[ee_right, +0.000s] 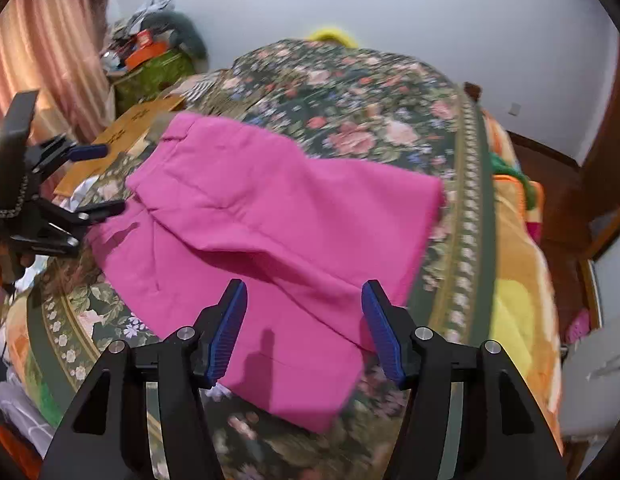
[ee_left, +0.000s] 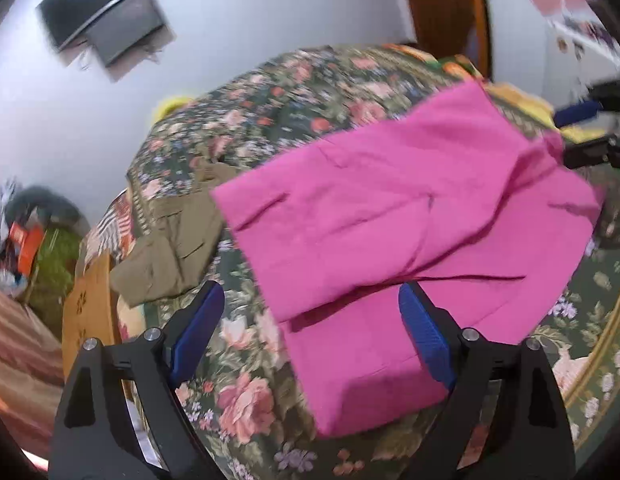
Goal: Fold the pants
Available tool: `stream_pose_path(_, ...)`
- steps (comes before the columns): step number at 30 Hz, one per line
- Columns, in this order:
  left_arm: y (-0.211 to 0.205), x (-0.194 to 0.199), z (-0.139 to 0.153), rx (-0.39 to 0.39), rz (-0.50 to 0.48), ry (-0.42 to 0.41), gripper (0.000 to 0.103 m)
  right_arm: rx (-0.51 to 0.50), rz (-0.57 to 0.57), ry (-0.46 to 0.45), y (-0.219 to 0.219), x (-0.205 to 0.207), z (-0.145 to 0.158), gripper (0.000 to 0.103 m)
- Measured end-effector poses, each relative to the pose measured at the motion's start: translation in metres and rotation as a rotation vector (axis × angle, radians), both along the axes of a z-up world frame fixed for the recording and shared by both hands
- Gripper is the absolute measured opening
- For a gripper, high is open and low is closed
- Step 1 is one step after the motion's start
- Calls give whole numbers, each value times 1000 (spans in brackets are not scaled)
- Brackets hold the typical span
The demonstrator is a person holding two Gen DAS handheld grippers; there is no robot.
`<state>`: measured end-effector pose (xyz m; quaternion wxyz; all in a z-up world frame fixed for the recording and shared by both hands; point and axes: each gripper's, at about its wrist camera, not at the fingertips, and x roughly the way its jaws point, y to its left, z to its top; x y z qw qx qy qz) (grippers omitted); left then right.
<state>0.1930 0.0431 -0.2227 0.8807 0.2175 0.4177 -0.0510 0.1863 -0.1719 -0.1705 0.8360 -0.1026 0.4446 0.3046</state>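
Pink pants (ee_left: 390, 216) lie folded over on a floral bedspread (ee_left: 270, 112), one layer on top of another. They also show in the right wrist view (ee_right: 270, 220). My left gripper (ee_left: 310, 308) is open and empty, just above the near edge of the pants. It shows at the left of the right wrist view (ee_right: 98, 180), open beside the pants' edge. My right gripper (ee_right: 304, 308) is open and empty above the near pink layer. It shows at the far right of the left wrist view (ee_left: 578, 136), open at the pants' far corner.
An olive-green garment (ee_left: 170, 248) lies on the bed left of the pants. A cardboard box (ee_left: 90, 312) stands by the bed's edge. A pile of clutter (ee_right: 150, 52) and a pink curtain (ee_right: 50, 40) are at the left. A wooden door frame (ee_left: 446, 4) stands behind.
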Motion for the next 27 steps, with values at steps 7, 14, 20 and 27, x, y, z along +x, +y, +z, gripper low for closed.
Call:
stream_pose_path(7, -12, 21, -16, 35, -80, 38, 69, -66, 47, 29, 26, 18, -34, 56)
stream_pose_path(14, -18, 27, -13, -2, -151, 63, 21, -117, 57, -44, 38, 29, -38, 55)
stream_pose_path(20, -16, 31, -9, -24, -105, 61, 15, -83, 160, -9, 55, 36, -35, 50)
stream_pose_path(27, -14, 21, 14, -52, -94, 13, 12, -17, 139, 25, 54, 32, -27, 4)
